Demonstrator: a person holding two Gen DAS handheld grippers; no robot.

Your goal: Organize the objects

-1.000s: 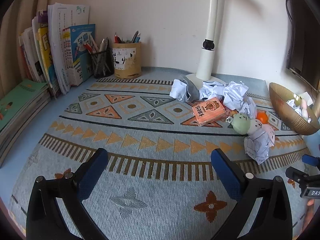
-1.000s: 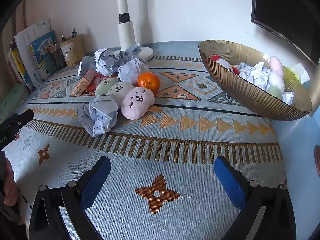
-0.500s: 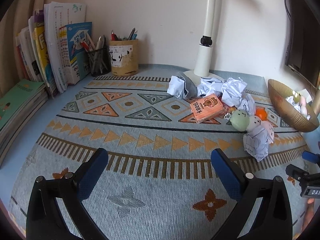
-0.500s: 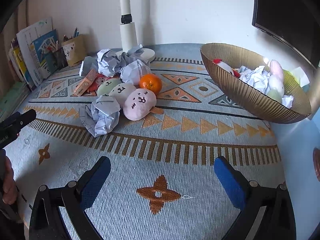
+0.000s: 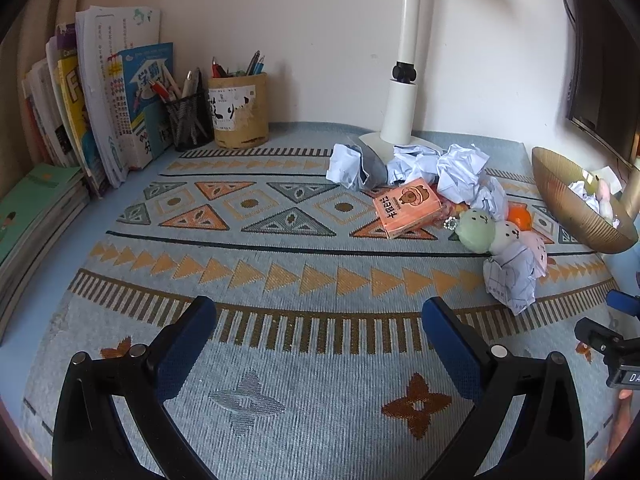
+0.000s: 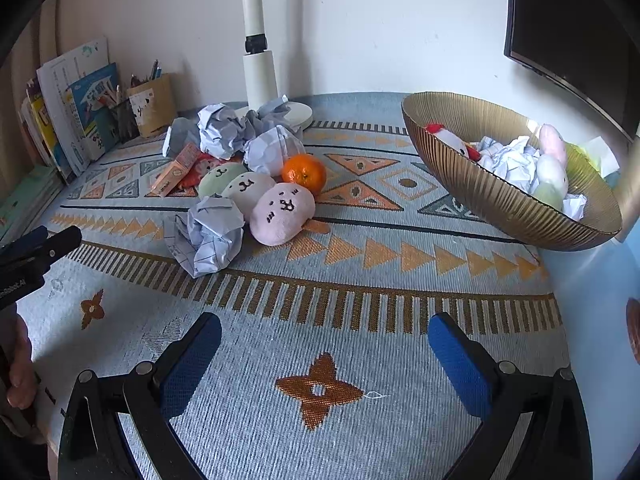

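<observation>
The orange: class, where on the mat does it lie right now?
In the right wrist view the orange lies on the mat left of the gold bowl, just behind the pink plush and beside a paper ball.

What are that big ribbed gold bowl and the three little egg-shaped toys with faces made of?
The ribbed gold bowl looks like tinted glass or glossy plastic: fine ridges, a shiny rim, slightly see-through wall; I cannot tell which. The three egg-shaped toys, pink, cream and green, look like soft plush fabric: matte, fuzzy surface with stitched or printed faces.
</observation>
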